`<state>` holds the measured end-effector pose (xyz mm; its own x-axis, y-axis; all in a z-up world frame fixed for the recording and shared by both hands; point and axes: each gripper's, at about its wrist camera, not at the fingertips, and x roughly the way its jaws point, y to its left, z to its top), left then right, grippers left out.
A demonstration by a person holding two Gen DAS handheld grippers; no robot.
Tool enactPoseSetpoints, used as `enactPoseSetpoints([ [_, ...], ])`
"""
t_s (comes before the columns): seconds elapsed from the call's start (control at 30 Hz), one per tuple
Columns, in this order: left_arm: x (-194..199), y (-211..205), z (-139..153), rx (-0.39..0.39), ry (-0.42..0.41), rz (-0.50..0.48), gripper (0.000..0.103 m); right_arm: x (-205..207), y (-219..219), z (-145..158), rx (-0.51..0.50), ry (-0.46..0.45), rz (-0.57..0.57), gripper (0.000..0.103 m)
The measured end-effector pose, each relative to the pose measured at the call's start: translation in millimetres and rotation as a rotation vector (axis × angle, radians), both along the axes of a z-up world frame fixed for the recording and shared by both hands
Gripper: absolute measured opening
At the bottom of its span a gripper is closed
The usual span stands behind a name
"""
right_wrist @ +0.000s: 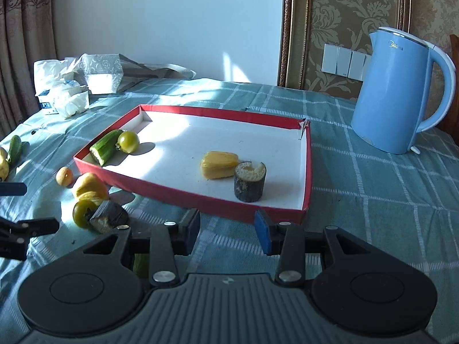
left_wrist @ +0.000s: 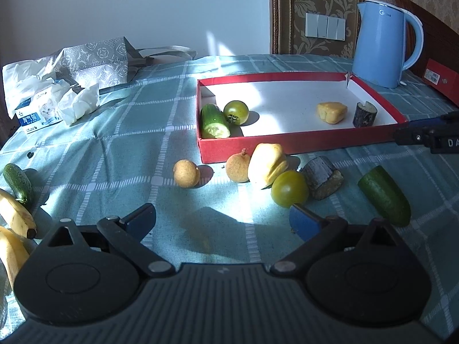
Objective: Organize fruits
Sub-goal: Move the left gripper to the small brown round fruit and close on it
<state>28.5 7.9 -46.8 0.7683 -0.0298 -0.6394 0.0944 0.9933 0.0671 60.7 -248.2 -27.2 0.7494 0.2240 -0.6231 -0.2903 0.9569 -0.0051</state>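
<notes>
A: On the checked cloth, left to right in the left wrist view: bananas (left_wrist: 17, 215), a small cucumber (left_wrist: 17, 183), two brown fruits (left_wrist: 186, 173), yellow piece (left_wrist: 266, 164), green tomato (left_wrist: 289, 188), dark chunk (left_wrist: 322, 180), cut cucumber (left_wrist: 384, 195). All outside the red tray (left_wrist: 287, 143).

B: Tray contents?

A: Cucumber half, tomato, yellow piece, dark chunk.

B: Grippers?

A: Left gripper (left_wrist: 223, 220) wide apart, empty, low before the tomato. Right gripper (right_wrist: 228, 229) parted a little, empty, at the tray's near wall.

B: Advice?

A: Likely the tomato next. Straddle it squarely, close gently; it touches its neighbours and may roll
</notes>
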Motion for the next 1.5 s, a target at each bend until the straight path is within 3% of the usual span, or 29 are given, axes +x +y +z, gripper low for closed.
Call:
enactPoseSetpoints([
  [0.2,22.9,17.6,-2.3,0.010,-0.005,-0.025,0.098,-33.5,5.1,-8.0,-0.030,0.035,0.006,0.041],
  [0.43,48.4,27.8,-3.5,0.051,-0.042,0.034,0.094,-53.1,-5.0,-8.9,-0.044,0.046,-0.065,0.041],
  [0.53,55.5,24.1,-9.0,0.114,-0.041,0.036,0.084,-55.5,-8.5,-9.5,-0.044,0.049,-0.094,0.041],
  [0.6,60.7,22.8,-13.8,0.149,-0.024,0.041,0.069,-56.7,-8.6,-9.8,-0.046,0.051,-0.103,0.041],
  [0.77,64.3,25.3,-17.3,0.108,-0.016,0.005,0.063,-58.4,-5.0,-10.0,-0.049,0.051,-0.110,0.041],
  [0.87,64.0,26.2,-16.9,0.068,-0.013,-0.015,0.050,-57.3,-1.8,-10.7,-0.053,0.056,-0.109,0.041],
  [0.97,62.9,23.3,-18.0,0.079,-0.017,-0.023,0.048,-56.3,0.6,-11.5,-0.055,0.059,-0.106,0.041],
  [1.17,60.7,21.2,-17.6,0.061,-0.013,-0.028,0.029,-55.4,4.5,-11.2,-0.056,0.057,-0.100,0.041],
  [1.5,59.7,21.4,-16.8,0.036,-0.015,0.007,0.023,-56.8,13.9,-11.0,-0.052,0.043,-0.069,0.041],
])
